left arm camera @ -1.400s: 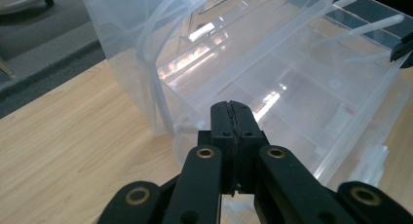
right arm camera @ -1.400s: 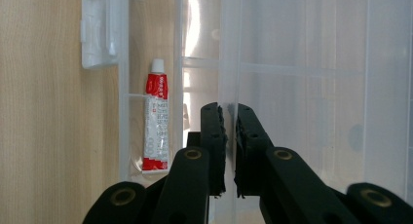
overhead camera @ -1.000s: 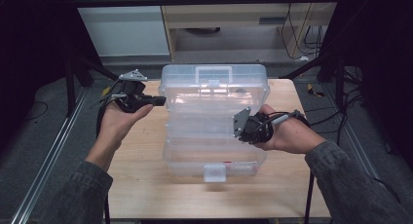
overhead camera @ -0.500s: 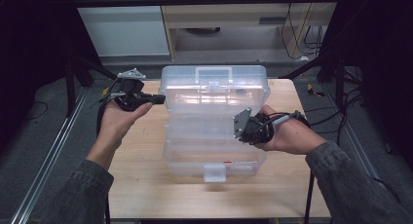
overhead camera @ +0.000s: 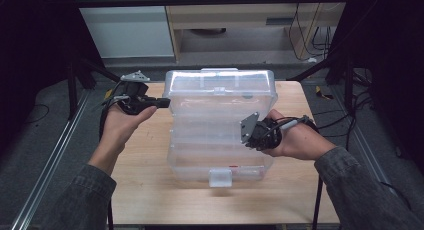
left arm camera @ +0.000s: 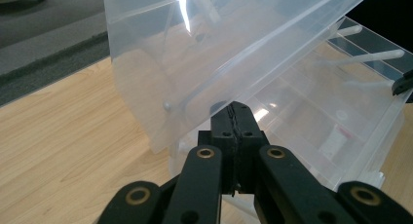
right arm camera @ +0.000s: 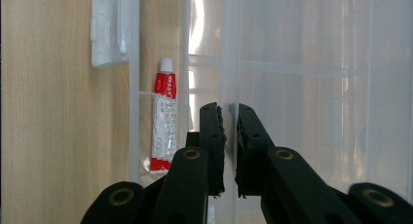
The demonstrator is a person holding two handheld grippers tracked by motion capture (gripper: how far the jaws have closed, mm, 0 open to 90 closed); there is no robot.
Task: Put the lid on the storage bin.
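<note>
Lid (overhead camera: 222, 87) propped up by left tongs (overhead camera: 161, 103), shut tight against its edge. Right tongs (right arm camera: 228, 121) pinch box (overhead camera: 220, 157) wall, steadying it on tabletop (overhead camera: 145, 140).

No words or numbers can be read. The red-and-white tube (right arm camera: 163, 121) — just left of the right gripper (right arm camera: 229, 117) in the right gripper view — has small print on it, but it is too tiny and blurry.
</note>
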